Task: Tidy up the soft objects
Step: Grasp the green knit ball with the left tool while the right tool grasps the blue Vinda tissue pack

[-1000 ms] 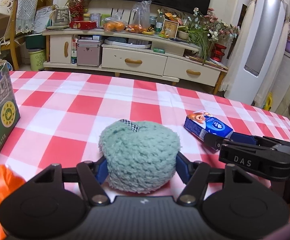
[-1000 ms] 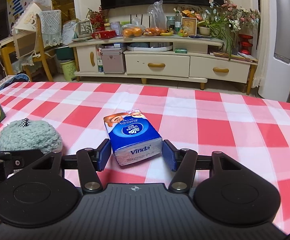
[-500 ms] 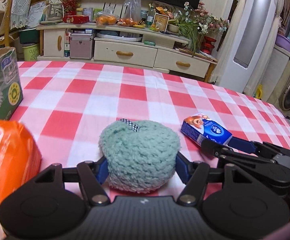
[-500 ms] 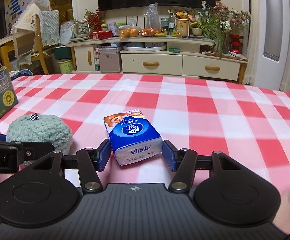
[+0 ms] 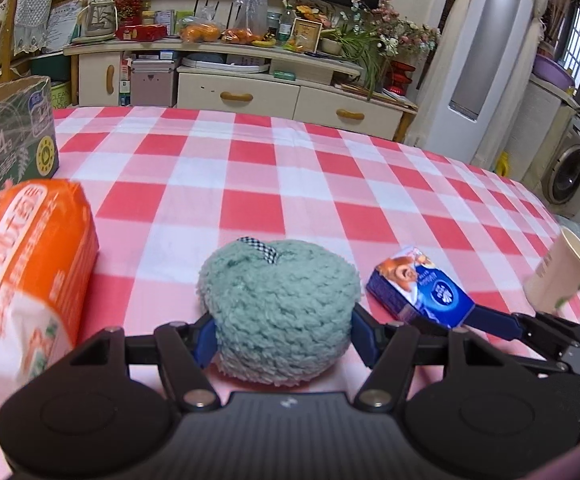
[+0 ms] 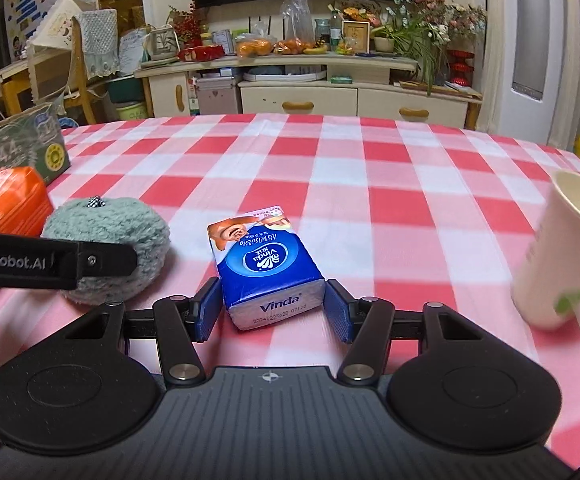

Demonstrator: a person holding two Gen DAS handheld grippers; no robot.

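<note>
A fuzzy teal knitted ball with a checked loop sits between the blue pads of my left gripper, which is shut on it just above the checked tablecloth. My right gripper is shut on a blue Vinda tissue pack, its pads against the pack's two sides. In the right wrist view the ball is to the left, behind the left gripper's black finger. The left wrist view has the tissue pack to the right of the ball.
An orange soft pack lies close on the left, beside the ball. Behind it stands a green carton. A paper cup stands at the right near the tissue pack. Beyond the table are a cabinet and a washing machine.
Both grippers have drawn back across the table, each carrying its object. The orange pack has come into view on the left and the paper cup on the right.
</note>
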